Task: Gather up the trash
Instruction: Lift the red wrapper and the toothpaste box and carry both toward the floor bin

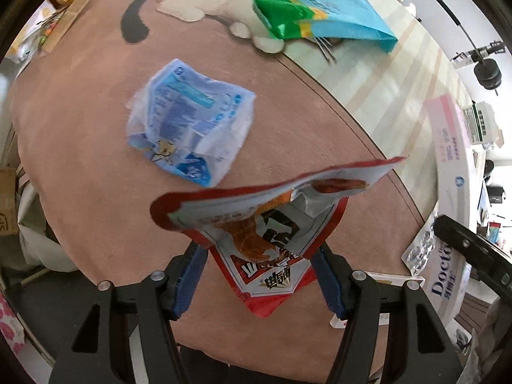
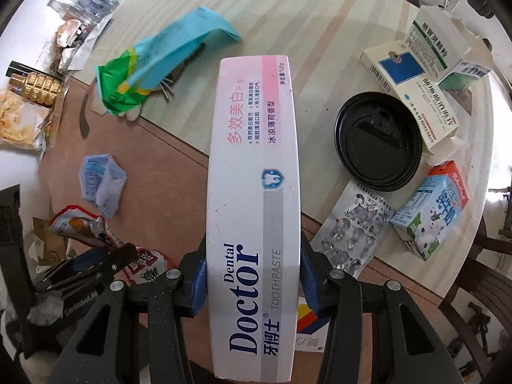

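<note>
Left gripper (image 1: 259, 275): fingers clamped on red snack bag (image 1: 265, 224), near blue wrapper (image 1: 188, 121).
Right gripper (image 2: 252, 275): fingers clamped on toothpaste box (image 2: 252, 192), right of blue wrapper.

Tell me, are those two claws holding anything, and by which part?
Yes. The right gripper clamps the toothpaste box across its sides, near one end. The left gripper holds a red snack wrapper by its crumpled middle.

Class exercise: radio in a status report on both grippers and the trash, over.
Left gripper shut on red wrapper, lifted. Right gripper shut on toothpaste box. Blue wrapper, green-blue bag, black lid, cartons still on table. Nothing blocking.
</note>
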Action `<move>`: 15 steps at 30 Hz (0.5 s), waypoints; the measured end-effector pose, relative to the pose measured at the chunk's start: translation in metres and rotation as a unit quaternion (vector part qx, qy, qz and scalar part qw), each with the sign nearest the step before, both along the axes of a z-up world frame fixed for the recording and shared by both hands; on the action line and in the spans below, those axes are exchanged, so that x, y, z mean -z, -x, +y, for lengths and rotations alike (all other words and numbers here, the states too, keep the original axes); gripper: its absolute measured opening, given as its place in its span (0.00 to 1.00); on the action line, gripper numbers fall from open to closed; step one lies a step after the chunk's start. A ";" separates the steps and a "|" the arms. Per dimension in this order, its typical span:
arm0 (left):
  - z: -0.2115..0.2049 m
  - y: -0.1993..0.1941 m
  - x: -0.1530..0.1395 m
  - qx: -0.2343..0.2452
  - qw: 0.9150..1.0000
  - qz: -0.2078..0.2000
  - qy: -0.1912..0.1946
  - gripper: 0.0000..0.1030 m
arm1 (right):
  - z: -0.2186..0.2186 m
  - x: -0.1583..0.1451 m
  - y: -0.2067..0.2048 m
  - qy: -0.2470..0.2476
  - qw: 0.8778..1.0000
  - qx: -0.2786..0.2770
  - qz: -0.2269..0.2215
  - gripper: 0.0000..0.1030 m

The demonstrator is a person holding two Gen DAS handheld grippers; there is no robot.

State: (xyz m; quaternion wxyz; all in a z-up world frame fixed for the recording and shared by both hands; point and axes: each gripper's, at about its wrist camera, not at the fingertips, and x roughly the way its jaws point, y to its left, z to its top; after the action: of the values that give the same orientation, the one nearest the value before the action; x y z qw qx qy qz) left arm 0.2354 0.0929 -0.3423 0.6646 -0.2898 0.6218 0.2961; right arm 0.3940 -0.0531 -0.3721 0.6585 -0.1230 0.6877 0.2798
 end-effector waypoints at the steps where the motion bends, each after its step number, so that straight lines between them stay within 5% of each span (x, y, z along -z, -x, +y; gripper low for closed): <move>1: -0.003 0.004 0.001 -0.002 1.000 -0.004 0.000 0.60 | -0.001 -0.003 -0.001 -0.002 1.000 0.001 -0.001 0.48; 15: -0.012 0.070 -0.105 0.011 0.995 -0.094 -0.026 0.60 | -0.003 -0.092 0.047 -0.051 0.997 -0.039 -0.050 0.48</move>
State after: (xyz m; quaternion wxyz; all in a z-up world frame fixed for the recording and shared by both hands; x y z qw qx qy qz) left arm 0.1656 0.0807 -0.2374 0.7308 -0.2921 0.5517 0.2759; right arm 0.3467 -0.0560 -0.2797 0.6859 -0.1299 0.6337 0.3333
